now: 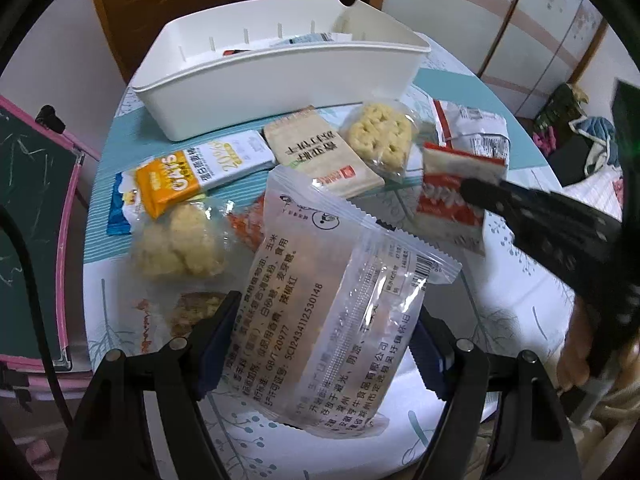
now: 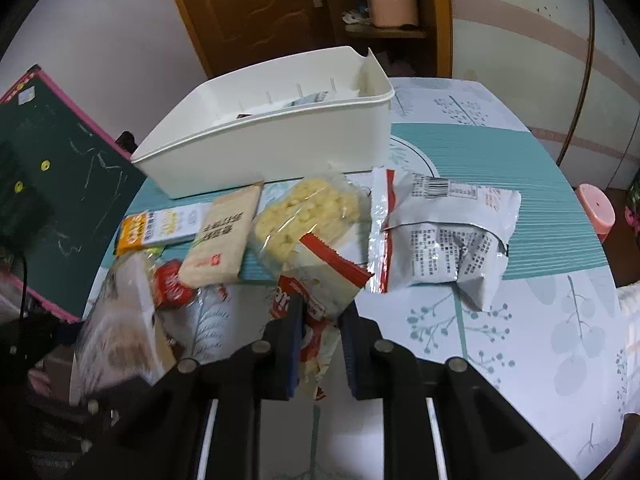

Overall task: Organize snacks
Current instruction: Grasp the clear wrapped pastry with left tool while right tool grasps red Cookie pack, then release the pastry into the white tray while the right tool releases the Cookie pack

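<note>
Two grippers loaded: your left gripper [image 1: 320,344] clamps clear packet [image 1: 336,300] by lower half, lifted over table [image 1: 500,308]; right gripper [image 2: 320,344] pinches red-and-white packet [image 2: 320,280]. Both light, crinkly, slippery, contents likely brittle; hold sealed edges. White bin [image 1: 280,80] waits beyond loose snacks.

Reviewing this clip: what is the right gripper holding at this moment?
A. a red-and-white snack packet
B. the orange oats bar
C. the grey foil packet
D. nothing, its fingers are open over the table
A: in the right wrist view the right gripper is closed on the red-and-white snack packet, while the grey foil packet lies apart on the table.
</note>
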Demonstrator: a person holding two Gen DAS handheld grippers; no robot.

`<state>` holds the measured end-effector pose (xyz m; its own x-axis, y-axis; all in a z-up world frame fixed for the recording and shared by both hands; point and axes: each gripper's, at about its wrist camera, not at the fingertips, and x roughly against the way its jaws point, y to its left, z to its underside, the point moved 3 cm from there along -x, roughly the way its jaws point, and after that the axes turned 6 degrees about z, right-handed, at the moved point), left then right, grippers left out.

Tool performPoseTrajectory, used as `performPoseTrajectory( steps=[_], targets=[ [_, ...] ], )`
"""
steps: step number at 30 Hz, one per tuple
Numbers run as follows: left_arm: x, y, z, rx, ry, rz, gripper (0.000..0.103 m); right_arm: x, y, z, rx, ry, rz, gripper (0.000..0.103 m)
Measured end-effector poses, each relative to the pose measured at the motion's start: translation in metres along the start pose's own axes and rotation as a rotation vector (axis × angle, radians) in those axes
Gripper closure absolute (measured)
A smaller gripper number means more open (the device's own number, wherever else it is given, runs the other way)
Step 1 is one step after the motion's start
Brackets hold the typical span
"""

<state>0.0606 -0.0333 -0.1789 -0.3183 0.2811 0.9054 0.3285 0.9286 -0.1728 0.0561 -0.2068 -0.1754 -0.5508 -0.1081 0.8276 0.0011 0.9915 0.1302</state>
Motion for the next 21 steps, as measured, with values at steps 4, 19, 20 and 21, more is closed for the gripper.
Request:
performPoseTrajectory(
  steps=[4,19,20,21],
  targets=[
    [0.008,0.003,-0.004,0.015,-0.023,-0.001,0.027,0.016,0.001,0.003,0.019,-0.026,-0.003,0.086],
    [0.09,-0.012,-0.071,-0.014,-0.245,0.03,0.026,0.096,0.009,-0.039,0.029,-0.223,-0.057,0.086],
    [0.098,-0.013,-0.076,-0.013,-0.268,0.032,0.026,0.1,0.01,-0.043,0.03,-0.237,-0.061,0.086],
    [0.105,-0.013,-0.081,-0.012,-0.29,0.032,0.026,0.105,0.01,-0.047,0.031,-0.252,-0.065,0.086]
  ],
)
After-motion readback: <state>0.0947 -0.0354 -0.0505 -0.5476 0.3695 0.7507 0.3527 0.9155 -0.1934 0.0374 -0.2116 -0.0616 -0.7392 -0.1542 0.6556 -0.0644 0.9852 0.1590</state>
